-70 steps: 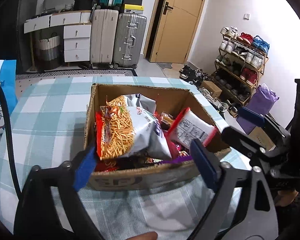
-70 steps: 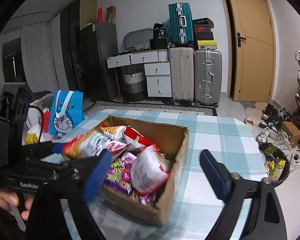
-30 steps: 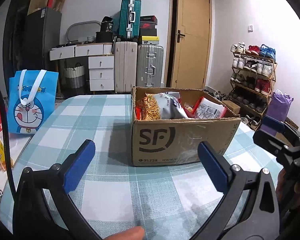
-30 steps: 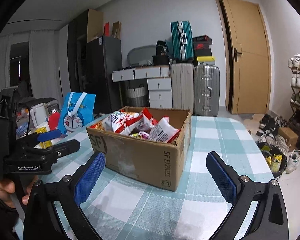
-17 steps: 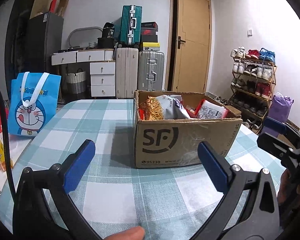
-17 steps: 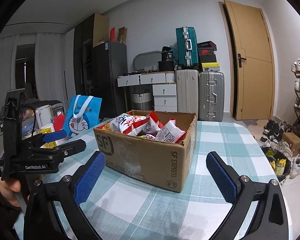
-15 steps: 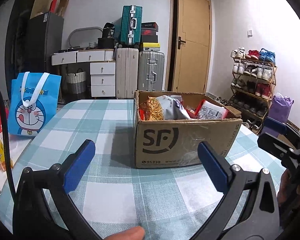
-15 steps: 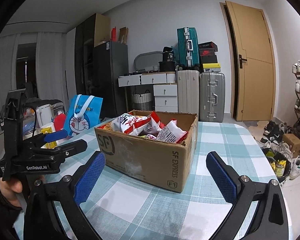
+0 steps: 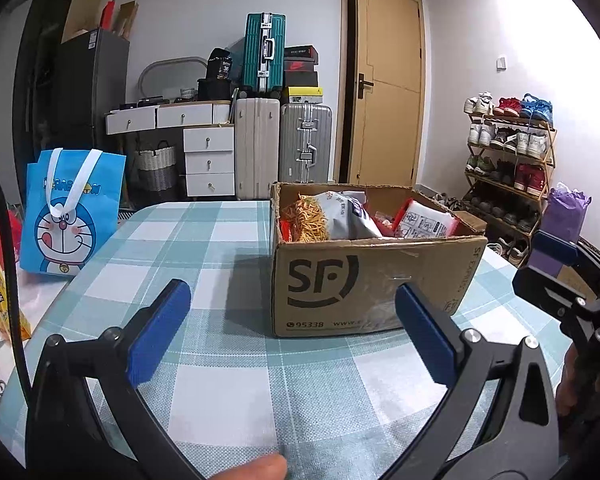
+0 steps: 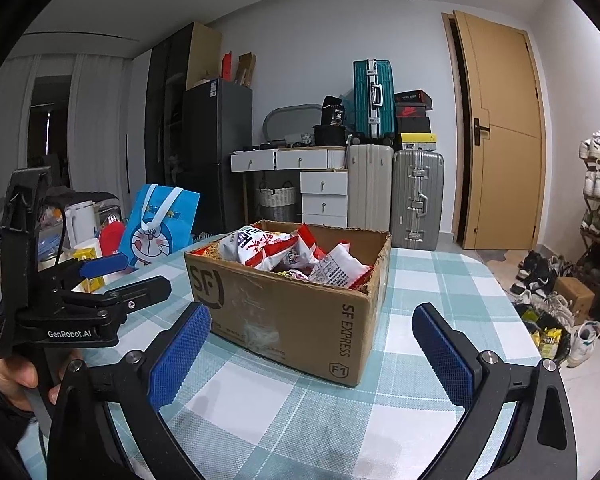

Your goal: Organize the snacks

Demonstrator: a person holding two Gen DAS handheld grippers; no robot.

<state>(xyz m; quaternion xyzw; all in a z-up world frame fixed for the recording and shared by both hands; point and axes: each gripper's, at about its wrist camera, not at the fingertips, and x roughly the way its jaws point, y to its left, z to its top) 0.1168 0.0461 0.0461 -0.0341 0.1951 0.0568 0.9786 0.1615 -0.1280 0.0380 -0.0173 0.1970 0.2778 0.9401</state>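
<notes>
The cardboard box (image 9: 374, 276) of snack packets (image 9: 332, 220) stood mid-surface, just beyond both grippers. The left gripper (image 9: 288, 332) and right gripper (image 10: 310, 354) were held empty, fingers apart (any next packet would best be approached from above).

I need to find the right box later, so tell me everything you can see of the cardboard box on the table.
The cardboard box is brown corrugated card with black SF and SF EXPRESS print and a scuffed, taped side. It stands upright on the checked tablecloth, open-topped with a ragged rim, piled with snack bags. Both tongs, left and right, are open and apart from it.
</notes>
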